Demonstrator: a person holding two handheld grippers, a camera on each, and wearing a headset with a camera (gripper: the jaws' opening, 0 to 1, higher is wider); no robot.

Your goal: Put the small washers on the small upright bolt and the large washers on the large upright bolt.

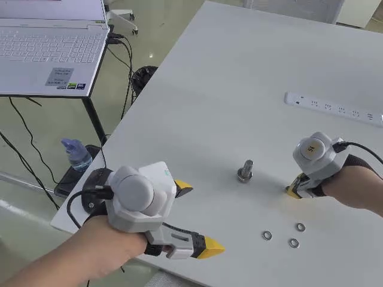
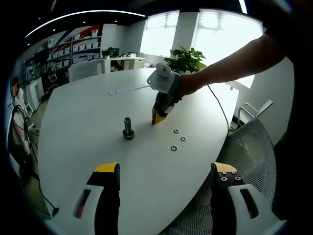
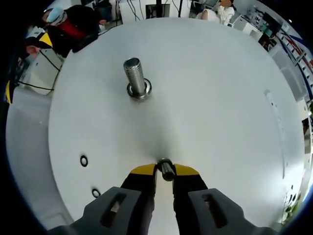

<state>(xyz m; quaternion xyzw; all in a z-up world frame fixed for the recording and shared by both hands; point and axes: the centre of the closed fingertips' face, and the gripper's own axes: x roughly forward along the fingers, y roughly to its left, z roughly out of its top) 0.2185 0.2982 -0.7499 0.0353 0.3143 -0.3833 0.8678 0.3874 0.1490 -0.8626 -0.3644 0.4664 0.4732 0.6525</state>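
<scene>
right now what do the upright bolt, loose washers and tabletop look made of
Big grey threaded upright bolt: likely steel, shiny glints on the threads. Three small silver ring washers: probably plated metal, bright. White tabletop: matte, perhaps laminate; unclear.

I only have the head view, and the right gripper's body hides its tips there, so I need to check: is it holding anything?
Observer: Yes. The right gripper view shows the right gripper shut on a small bolt.
Operator: Anything already on the large bolt?
Observer: A ring circles its base in that view; washer or bolt head, I cannot tell.
Operator: Anyone near the work?
Observer: A person is beyond the far edge of the table, past the large bolt.
</scene>
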